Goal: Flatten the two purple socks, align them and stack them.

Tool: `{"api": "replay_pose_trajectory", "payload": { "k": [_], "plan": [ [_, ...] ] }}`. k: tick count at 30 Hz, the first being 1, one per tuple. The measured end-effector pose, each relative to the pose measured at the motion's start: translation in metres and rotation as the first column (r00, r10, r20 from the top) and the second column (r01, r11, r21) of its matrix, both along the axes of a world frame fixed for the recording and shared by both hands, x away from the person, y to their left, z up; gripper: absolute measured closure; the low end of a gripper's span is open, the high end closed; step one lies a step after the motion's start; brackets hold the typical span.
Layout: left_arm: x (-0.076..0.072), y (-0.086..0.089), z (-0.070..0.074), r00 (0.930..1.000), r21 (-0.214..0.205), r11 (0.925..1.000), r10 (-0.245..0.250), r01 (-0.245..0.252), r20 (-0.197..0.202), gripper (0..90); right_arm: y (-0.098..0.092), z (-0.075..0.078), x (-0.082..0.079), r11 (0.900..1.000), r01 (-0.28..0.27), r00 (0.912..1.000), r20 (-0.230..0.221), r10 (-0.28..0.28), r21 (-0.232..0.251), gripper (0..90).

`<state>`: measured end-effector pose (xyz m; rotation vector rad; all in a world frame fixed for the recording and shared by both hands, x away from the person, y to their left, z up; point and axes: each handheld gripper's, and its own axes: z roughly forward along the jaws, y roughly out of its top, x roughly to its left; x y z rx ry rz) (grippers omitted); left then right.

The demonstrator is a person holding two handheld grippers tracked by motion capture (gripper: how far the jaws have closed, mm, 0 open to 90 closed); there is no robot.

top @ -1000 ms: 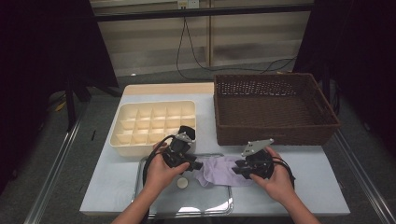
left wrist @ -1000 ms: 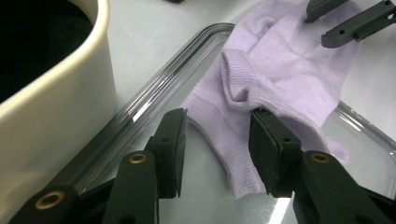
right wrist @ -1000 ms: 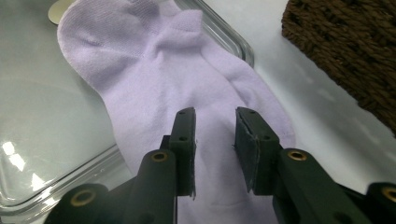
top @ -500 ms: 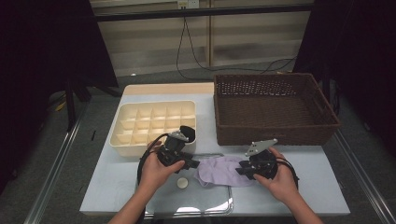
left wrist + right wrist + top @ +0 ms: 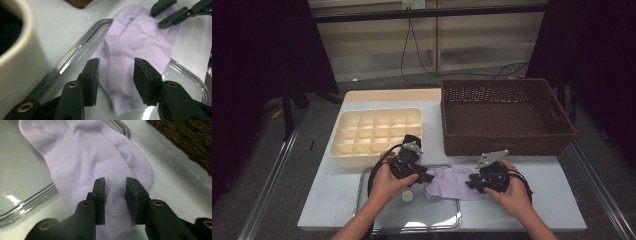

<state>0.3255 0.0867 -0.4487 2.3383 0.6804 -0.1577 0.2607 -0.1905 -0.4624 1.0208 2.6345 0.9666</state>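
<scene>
Two lilac socks [image 5: 451, 182] lie one on the other, half on the clear glass tray [image 5: 377, 220] and half on the white table. My left gripper [image 5: 426, 178] reaches in from the left. In the left gripper view its jaws [image 5: 115, 76] stand open just above the cuff end of the socks [image 5: 140, 42]. My right gripper [image 5: 471, 184] comes in from the right. Its jaws [image 5: 115, 195] have just been closing a little and stand open low over the socks [image 5: 82, 157], with flat fabric showing in the gap. The right gripper's fingertips [image 5: 167, 22] also appear beyond the socks.
A cream compartment tray [image 5: 377, 116] stands at the back left and a brown wicker basket [image 5: 507, 145] at the back right. A small white round thing [image 5: 407, 196] lies in the glass tray near the left hand. The tray's rim [image 5: 27, 207] runs under the socks.
The left hand has shifted slightly, left and then back toward the socks. The right hand and the socks stay where they were.
</scene>
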Motion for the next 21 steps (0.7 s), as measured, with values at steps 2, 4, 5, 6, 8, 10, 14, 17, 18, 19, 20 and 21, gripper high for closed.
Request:
{"api": "replay_pose_trajectory", "payload": {
  "k": [2, 4, 5, 6, 8, 10, 14, 17, 18, 19, 20, 21],
  "plan": [
    [0.0, -0.004, -0.002, 0.9998, 0.019, 0.9996, -0.019, 0.019, 0.003, 59.0, 0.001, -0.002, 0.0, 1.0, 0.001, 1.0, -0.001, -0.001, -0.007, 72.1],
    [-0.001, -0.007, -0.004, 0.9993, 0.041, 0.9985, -0.038, 0.037, 0.005, 62.0, 0.001, -0.004, 0.0, 0.9999, -0.006, 0.9999, 0.008, 0.006, -0.01, 73.5],
    [-0.001, -0.009, -0.005, 0.9989, 0.062, 0.997, -0.046, 0.046, -0.002, 63.1, 0.001, -0.004, 0.0, 0.9999, -0.007, 0.9999, 0.01, 0.007, -0.015, 74.4],
    [-0.002, -0.01, -0.006, 0.9985, 0.068, 0.9962, -0.055, 0.055, 0.006, 63.8, 0.001, -0.004, 0.0, 0.9997, -0.007, 0.9999, 0.014, 0.007, -0.021, 75.7],
    [-0.003, -0.012, -0.008, 0.998, 0.082, 0.9946, -0.063, 0.063, 0.007, 66.9, 0.002, -0.004, 0.0, 0.9995, -0.008, 0.9996, 0.027, 0.009, -0.032, 79.0],
    [-0.004, -0.013, -0.007, 0.9976, 0.103, 0.9925, -0.067, 0.065, 0.015, 70.8, 0.003, -0.003, -0.001, 0.999, -0.005, 0.9996, 0.027, 0.006, -0.046, 83.5],
    [-0.005, -0.015, -0.006, 0.9984, 0.115, 0.9919, -0.055, 0.053, 0.01, 82.5, 0.002, -0.002, -0.001, 0.9994, 0.005, 0.9997, 0.022, -0.004, -0.034, 87.5],
    [-0.005, -0.015, -0.002, 0.9987, 0.103, 0.9935, -0.05, 0.05, 0.001, 85.0, 0.0, -0.001, 0.0, 0.9996, 0.005, 0.9999, 0.016, -0.004, -0.026, 87.8],
    [-0.005, -0.014, 0.0, 0.9987, 0.101, 0.9935, -0.051, 0.051, 0.001, 85.2, 0.0, 0.001, 0.0, 0.9997, 0.007, 0.9999, 0.014, -0.007, -0.024, 87.7],
    [-0.005, -0.013, 0.002, 0.9985, 0.094, 0.9941, -0.054, 0.054, 0.003, 85.3, -0.001, 0.002, 0.0, 0.9998, 0.007, 0.9999, 0.013, -0.007, -0.017, 87.7],
    [-0.005, -0.012, 0.004, 0.9986, 0.084, 0.9951, -0.053, 0.052, 0.003, 85.4, -0.001, 0.003, 0.0, 0.9999, -0.003, 0.9998, 0.017, 0.003, -0.014, 87.7],
    [-0.005, -0.011, 0.006, 0.9988, 0.077, 0.9958, -0.049, 0.049, -0.001, 85.5, -0.001, 0.005, 0.0, 0.9999, 0.006, 0.9999, 0.01, -0.006, -0.009, 87.6]
  ]
}}
